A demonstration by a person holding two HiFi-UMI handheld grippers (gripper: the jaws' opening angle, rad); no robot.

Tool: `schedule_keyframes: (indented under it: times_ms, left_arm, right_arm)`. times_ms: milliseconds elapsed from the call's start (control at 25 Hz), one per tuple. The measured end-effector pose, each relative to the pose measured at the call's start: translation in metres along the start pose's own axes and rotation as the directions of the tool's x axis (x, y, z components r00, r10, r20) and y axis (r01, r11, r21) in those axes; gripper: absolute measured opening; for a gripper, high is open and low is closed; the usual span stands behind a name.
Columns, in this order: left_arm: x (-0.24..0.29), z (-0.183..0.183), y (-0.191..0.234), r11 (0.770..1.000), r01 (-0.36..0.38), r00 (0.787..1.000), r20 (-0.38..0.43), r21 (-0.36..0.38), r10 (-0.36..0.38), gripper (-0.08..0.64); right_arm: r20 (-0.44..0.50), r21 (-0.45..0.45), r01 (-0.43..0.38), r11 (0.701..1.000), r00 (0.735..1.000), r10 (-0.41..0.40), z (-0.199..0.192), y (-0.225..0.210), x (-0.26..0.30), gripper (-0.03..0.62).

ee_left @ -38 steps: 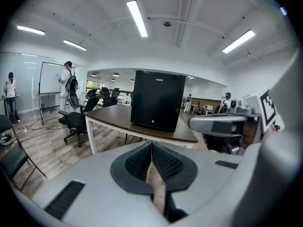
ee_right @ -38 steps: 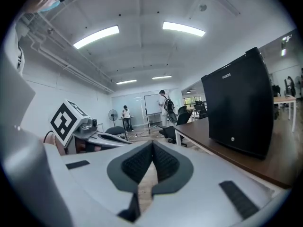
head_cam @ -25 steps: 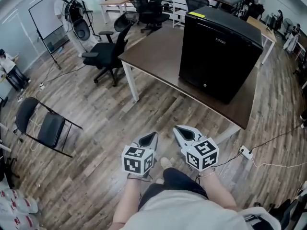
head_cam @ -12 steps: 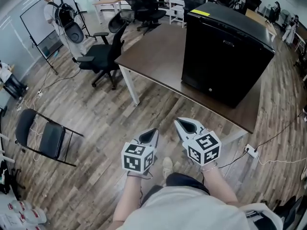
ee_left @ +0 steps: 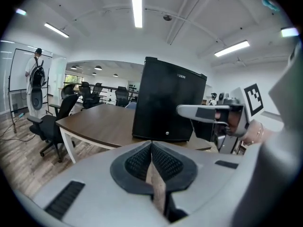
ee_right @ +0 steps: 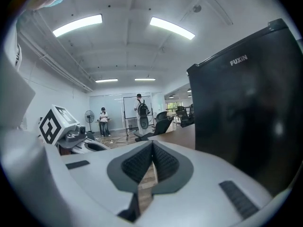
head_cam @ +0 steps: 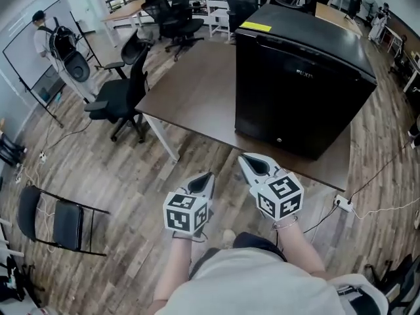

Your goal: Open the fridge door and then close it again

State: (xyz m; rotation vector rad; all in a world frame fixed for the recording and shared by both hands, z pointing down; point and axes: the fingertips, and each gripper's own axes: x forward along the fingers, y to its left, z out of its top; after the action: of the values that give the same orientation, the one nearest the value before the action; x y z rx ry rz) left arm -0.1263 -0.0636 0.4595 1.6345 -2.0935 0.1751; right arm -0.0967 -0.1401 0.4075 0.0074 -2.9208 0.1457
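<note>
- Nearest to me, my left gripper (head_cam: 206,178) is pressed fully together and carries nothing. In its own view the ribbed pads (ee_left: 140,161) meet along a single line.
- My right gripper (head_cam: 247,162) is just beside it, a little further forward. Its jaws are also together and empty.
- I hold both grippers out in front of my waist, above the wooden floor (head_cam: 131,176). They touch nothing.
- Off to my left on that floor is a black folding chair (head_cam: 59,222), well apart from anything I need.
- Just past the right gripper runs the near edge of the brown table (head_cam: 197,97). A power strip (head_cam: 340,205) lies on the floor near the table's right end.
- The fridge (head_cam: 298,84) is a small black one. It stands on the right part of that table and has a yellow label (head_cam: 256,26) on its top.
- The fridge door (head_cam: 289,104) faces me and looks flush with the cabinet. I see no gap along its edges, so I take it as shut.
- By my reckoning nothing of the task is done yet. Neither gripper is at the door, and both are still short of the table.
- What is left is everything: close in on the fridge, get a jaw on the door's edge, swing it open, then push it back until it seats.
- I can't make out a handle from here, so I'd have to find the free edge up close.
- Further back a black office chair (head_cam: 115,97) is at the table's far left side. Beyond it a person (head_cam: 41,25) stands by a whiteboard (head_cam: 26,44).
</note>
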Motion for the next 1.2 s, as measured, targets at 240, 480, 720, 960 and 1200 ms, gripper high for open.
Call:
schedule_keyframes:
  times_ms: [240,480,720,960,1200]
  left_arm:
    - [0.052,0.015,-0.022,0.992,0.107,0.994,-0.025,0.073,-0.105,0.007]
    - [0.090,0.024,-0.021,0.970,0.221,0.974,-0.071,0.098,-0.215,0.008]
    - [0.125,0.051,0.001,0.933,0.332,0.942,-0.105,0.141,-0.320,0.008]
    - [0.148,0.075,0.021,0.886,0.428,0.903,-0.125,0.180,-0.411,0.008]
    - [0.169,0.103,0.026,0.839,0.499,0.866,-0.097,0.217,-0.491,0.006]
  right_arm:
    - [-0.020,0.016,0.080,0.997,0.997,-0.080,-0.004,-0.044,0.005,-0.002]
    - [-0.031,0.047,0.193,0.980,0.981,-0.192,-0.010,-0.074,0.005,-0.002]
    - [0.003,0.097,0.318,0.943,0.948,-0.319,0.007,-0.107,0.024,-0.002]
    - [0.032,0.045,0.419,0.907,0.907,-0.420,0.036,-0.117,0.047,-0.002]
    - [0.052,-0.046,0.511,0.858,0.859,-0.509,0.059,-0.130,0.052,-0.002]
